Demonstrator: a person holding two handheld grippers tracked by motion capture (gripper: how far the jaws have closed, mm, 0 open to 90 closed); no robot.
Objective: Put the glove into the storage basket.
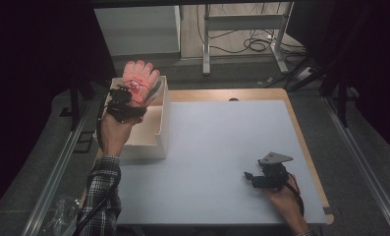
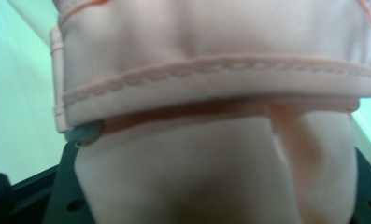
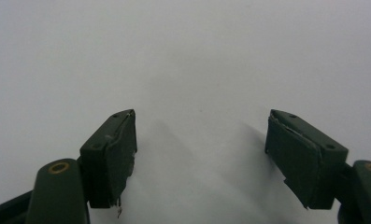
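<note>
A pink glove [image 1: 140,78] is held up by the left gripper [image 1: 126,101] above the far end of an open white box [image 1: 161,132], which stands at the far left corner of the table [image 1: 222,157]. In the left gripper view the glove's [image 2: 211,93] stitched cuff and fabric are seen bunched right against the camera, between the jaws, so the gripper is judged to be clamped on the glove. The glove's fingers are pointed up and away from the person, and the glove is not resting on anything else.

The right gripper [image 1: 251,178] is kept low near the right end of the near edge of the table, well apart from the box. In the right gripper view its fingers [image 3: 110,154] are seen spread wide, with nothing but bare table between them.

The step in hand is judged to be the carrying of the glove at the box; whether it is being put in or lifted out cannot be told from these pictures. If it is to be put in, the glove must be lowered inside the walls before the jaws are parted, so that the fabric is not left draped over the rim. If it is to be taken out, it must be carried clear of the rim to the open middle of the table, where the idle right gripper could be brought to it.
</note>
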